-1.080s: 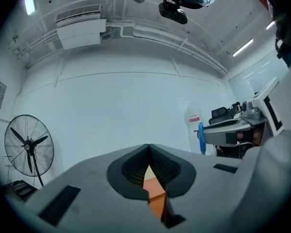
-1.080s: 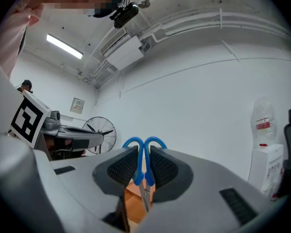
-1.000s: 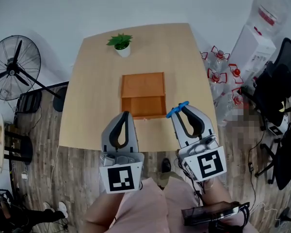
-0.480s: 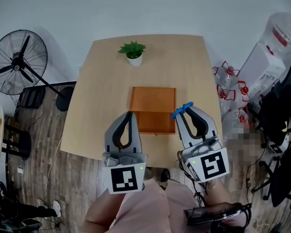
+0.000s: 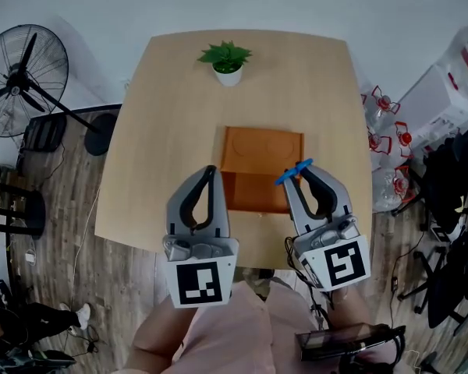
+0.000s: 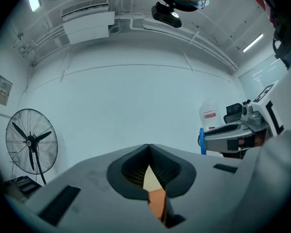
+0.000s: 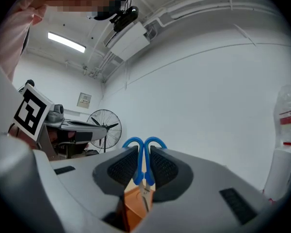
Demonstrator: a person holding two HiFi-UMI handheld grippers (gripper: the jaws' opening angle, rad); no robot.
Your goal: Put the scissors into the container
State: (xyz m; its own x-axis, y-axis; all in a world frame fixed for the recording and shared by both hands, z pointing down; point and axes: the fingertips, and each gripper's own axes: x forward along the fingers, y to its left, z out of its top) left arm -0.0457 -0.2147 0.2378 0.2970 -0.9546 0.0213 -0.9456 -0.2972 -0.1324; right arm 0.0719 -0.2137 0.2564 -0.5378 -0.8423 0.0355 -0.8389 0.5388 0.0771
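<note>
Blue-handled scissors (image 5: pixel 293 172) (image 7: pixel 143 164) are clamped by their handles in my right gripper (image 5: pixel 300 171) (image 7: pixel 144 166), blades hanging down. They hover over the near right corner of the orange wooden container (image 5: pixel 261 168), an open box on the tan table (image 5: pixel 164 115). My left gripper (image 5: pixel 210 170) (image 6: pixel 149 149) is shut and empty, its tips above the table just left of the box's near edge. Through both jaw gaps a bit of the orange box (image 7: pixel 133 205) (image 6: pixel 157 203) shows below.
A small potted plant (image 5: pixel 228 58) stands at the table's far side. A floor fan (image 5: pixel 19 72) is off to the left, and water jugs (image 5: pixel 386 123) and office chairs (image 5: pixel 452 209) crowd the right. My other gripper shows in each gripper view.
The head view has shifted forward, so the box and table sit farther right and nearer. Both grippers now reach the box's near edge, the scissors above its right corner.
</note>
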